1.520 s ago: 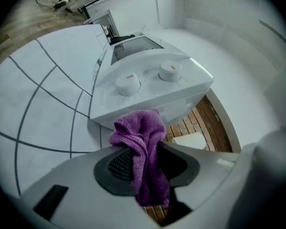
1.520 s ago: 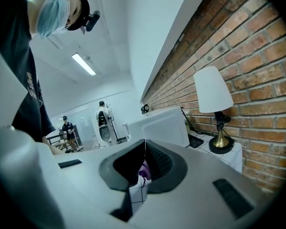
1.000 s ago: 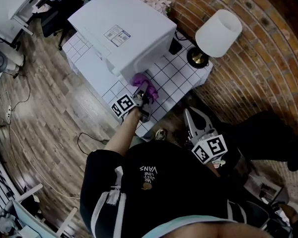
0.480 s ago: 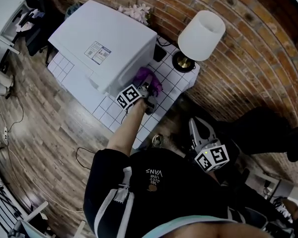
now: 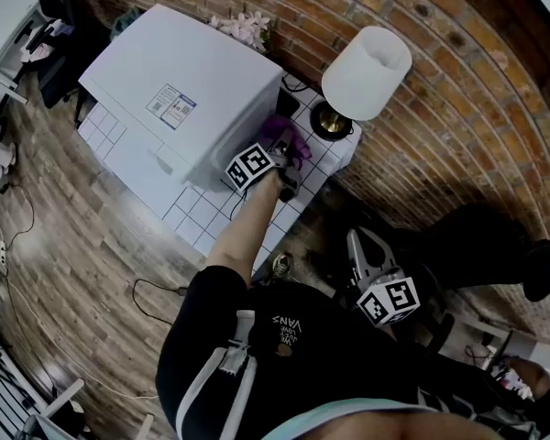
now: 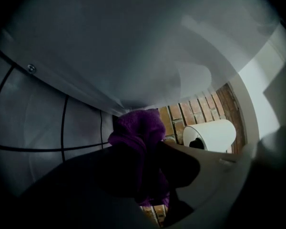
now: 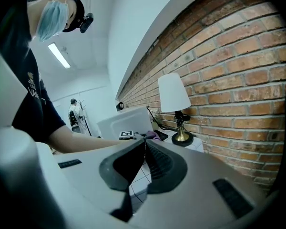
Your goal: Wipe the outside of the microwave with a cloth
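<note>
Clamping cloth [image 5: 289, 140], left gripper [image 5: 277, 165] touches microwave [image 5: 192, 71] side wall, upper centre; right gripper [image 5: 360, 244] jaws together, empty, lower right.

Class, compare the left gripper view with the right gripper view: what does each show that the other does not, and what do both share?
Only the left gripper view: the left claw, jaws shut on the purple cloth, close up at the microwave wall, and a screw near its lower edge. Only the right gripper view: the right claw shut and empty, the person's forearm, the lamp's brass base. Both: the white lampshade, the brick wall, the microwave and the cloth.
</note>
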Motion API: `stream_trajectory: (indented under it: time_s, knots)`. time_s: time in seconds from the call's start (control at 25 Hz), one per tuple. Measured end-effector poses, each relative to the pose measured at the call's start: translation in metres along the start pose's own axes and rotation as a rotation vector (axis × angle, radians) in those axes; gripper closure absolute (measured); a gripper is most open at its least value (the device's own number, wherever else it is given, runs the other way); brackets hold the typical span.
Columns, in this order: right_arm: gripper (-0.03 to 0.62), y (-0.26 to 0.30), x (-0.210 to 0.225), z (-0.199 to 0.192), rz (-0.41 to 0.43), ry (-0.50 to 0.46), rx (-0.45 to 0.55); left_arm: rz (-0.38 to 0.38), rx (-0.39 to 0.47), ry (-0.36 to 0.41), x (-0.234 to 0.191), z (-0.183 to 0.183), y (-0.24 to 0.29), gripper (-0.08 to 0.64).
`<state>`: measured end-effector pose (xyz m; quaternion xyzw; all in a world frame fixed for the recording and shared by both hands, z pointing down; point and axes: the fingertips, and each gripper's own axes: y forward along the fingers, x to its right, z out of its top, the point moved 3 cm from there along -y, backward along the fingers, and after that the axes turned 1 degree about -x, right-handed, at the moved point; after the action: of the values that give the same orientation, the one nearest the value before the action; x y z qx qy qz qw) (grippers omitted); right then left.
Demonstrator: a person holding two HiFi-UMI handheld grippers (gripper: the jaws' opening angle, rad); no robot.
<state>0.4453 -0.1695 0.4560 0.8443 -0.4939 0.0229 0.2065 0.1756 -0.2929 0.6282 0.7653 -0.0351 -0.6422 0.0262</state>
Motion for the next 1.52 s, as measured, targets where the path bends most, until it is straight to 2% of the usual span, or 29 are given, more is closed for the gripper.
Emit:
stream_trajectory:
  time_s: [0.32,0.56,0.64,0.8,1.04,1.52]
  knots:
    - [0.589,-0.001,0.003,-0.001,-0.016,0.009,-0.008,-0.003,-0.029,0.023,0.002,-0.001,0.005,0.420]
    - [0.589,0.012,-0.011,0.004,0.030,-0.005,0.014,-0.058,-0.101,0.100,0.023,-0.017,-0.028,0.420]
    - [0.589,0.019,-0.018,0.004,0.062,-0.020,0.022,-0.074,-0.123,0.146,0.029,-0.022,-0.047,0.420]
    - [0.589,0.033,-0.038,0.008,0.121,-0.030,0.031,-0.102,-0.163,0.294,0.044,-0.026,-0.092,0.420]
    - [0.589,0.056,-0.075,0.016,0.201,-0.059,0.049,-0.103,-0.163,0.462,0.064,-0.012,-0.174,0.420]
    - [0.589,0.076,-0.141,0.024,0.249,-0.081,0.099,-0.060,-0.060,0.738,0.096,0.057,-0.302,0.420]
